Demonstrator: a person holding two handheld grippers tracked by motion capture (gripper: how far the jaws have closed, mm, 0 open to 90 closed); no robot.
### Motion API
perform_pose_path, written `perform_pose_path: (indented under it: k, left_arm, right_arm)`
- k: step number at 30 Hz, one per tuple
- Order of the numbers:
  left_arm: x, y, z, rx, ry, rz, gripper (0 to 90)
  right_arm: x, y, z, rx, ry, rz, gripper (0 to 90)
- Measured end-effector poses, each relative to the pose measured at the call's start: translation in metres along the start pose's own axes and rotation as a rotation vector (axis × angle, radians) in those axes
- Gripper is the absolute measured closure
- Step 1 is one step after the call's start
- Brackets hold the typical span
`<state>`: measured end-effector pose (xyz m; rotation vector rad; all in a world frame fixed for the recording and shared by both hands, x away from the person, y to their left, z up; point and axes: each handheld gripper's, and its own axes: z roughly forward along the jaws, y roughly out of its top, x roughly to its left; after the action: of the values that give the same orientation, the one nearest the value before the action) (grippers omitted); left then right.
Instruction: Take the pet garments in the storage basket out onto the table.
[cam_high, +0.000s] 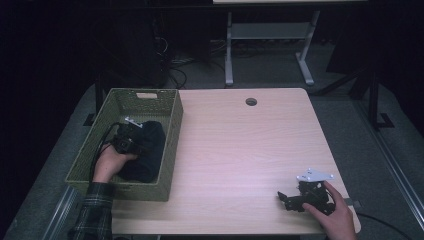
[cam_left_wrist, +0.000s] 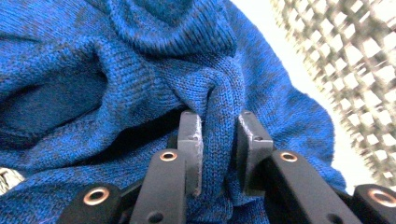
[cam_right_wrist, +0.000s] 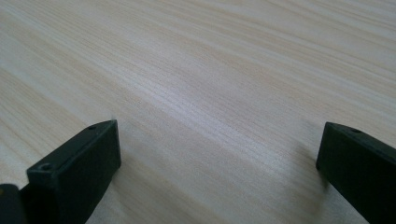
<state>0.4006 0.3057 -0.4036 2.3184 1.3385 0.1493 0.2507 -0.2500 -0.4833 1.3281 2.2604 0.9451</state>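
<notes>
1. the blue knitted sweater lies bunched inside the green woven basket at the table's left.
2. the left gripper has its jaws clamped on a raised fold of the knit.
3. the right gripper rests on the pale wooden table, jaws wide apart.
4. soft, light and floppy, it will likely sag; a thick fold suits.
5. its heap runs along the basket's length; no clear heading.

Room as I see it: dim, dark walls; grey floor; light wood counter with cable hole; white-legged desk frame behind; cables on floor.
</notes>
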Motion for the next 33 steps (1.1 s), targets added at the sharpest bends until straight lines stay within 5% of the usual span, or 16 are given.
perform_pose_path:
  k: [5, 22, 33]
  left_arm:
    - [0.002, -0.001, -0.017, -0.087, -0.012, -0.010, 74.6]
    - [-0.001, -0.002, -0.067, -0.427, -0.149, -0.049, 75.0]
    - [-0.007, -0.002, -0.095, -0.533, -0.175, -0.018, 75.0]
  right_arm:
    - [0.000, 0.000, 0.000, 0.000, 0.000, 0.000, 0.0]
    - [0.000, 0.000, 0.000, 0.000, 0.000, -0.001, 0.0]
    - [0.000, 0.000, 0.000, 0.000, 0.000, -0.001, 0.0]
